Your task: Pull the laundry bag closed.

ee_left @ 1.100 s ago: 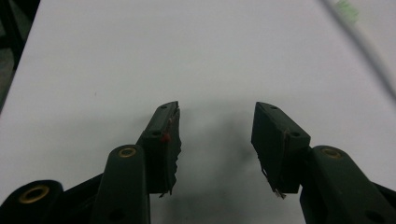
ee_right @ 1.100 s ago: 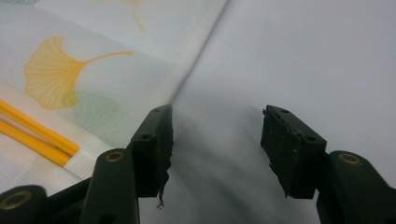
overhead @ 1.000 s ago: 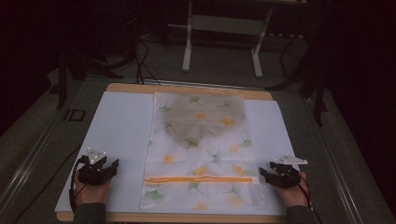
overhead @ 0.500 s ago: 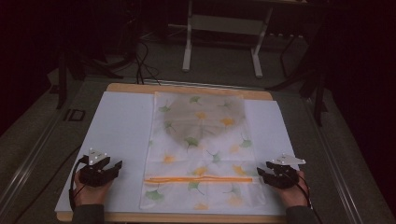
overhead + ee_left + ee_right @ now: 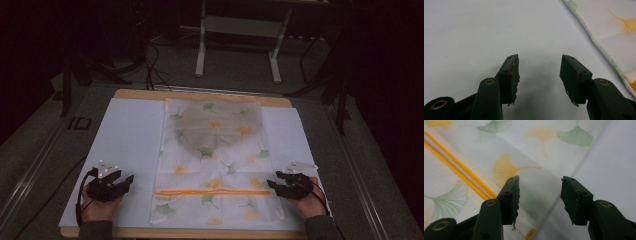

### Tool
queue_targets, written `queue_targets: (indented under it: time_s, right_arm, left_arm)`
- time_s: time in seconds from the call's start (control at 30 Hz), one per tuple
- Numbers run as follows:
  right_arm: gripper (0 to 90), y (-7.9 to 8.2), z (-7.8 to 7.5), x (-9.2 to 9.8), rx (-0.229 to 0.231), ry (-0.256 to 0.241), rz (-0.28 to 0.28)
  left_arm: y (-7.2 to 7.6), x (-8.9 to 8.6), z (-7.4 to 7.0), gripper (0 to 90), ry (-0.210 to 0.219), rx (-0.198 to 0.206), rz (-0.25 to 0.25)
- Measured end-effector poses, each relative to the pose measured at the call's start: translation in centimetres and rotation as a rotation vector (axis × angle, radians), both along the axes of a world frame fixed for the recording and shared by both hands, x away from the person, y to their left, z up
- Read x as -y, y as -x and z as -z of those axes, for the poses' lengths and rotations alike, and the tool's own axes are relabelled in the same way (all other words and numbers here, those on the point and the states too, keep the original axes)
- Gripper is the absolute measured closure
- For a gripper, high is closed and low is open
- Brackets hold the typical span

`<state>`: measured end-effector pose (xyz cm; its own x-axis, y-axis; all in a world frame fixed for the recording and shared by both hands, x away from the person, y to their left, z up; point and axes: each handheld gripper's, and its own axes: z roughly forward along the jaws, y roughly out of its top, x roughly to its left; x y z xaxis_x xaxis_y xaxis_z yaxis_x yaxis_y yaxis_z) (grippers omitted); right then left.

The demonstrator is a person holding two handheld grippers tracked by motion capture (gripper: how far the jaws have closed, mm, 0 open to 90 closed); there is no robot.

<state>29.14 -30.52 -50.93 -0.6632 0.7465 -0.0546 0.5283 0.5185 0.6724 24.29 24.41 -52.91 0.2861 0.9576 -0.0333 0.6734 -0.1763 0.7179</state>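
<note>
2 hand-held black grippers are sitting low at the near edge of the bench, 1 on each side of a thin white cloth printed with green and yellow ginkgo leaves (image 5: 215, 165), which is lying flat down the middle of a white sheet (image 5: 125, 150) covering the wooden bench (image 5: 280, 101). The left gripper (image 5: 129, 179) is hovering over bare white sheet just beside the cloth's left edge, its jaws spread and holding nothing; in the left gripper view the cloth's hem (image 5: 599, 47) is running off to 1 side. The right gripper (image 5: 540, 195) is straddling the cloth's right edge, jaws likewise spread and empty, probably so 1 jaw can slip under the fabric. Both are level with the orange double stripe (image 5: 212, 192) crossing the cloth near its front, which suggests the person is lining up a matched grip on both edges for lifting or folding. A greyish round patch (image 5: 215, 125) is showing through the cloth's far half.
</note>
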Motion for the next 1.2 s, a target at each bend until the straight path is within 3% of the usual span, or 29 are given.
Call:
queue_targets:
  time_s: [0.67,0.7,1.2]
  right_arm:
    - [46.9,-1.0,-1.1,-4.5,-0.031,0.016,-0.144]
    - [46.0,-1.1,-1.2,-5.4,-0.029,0.026,-0.169]
    - [44.9,-1.5,-1.6,-8.8,-0.037,0.042,-0.233]
  left_arm:
    - [0.2,0.6,-0.2,50.3,0.016,0.009,0.031]
    - [0.3,0.6,-0.3,50.2,0.015,0.011,0.038]
    - [0.2,0.7,-0.3,50.2,0.014,0.002,0.051]
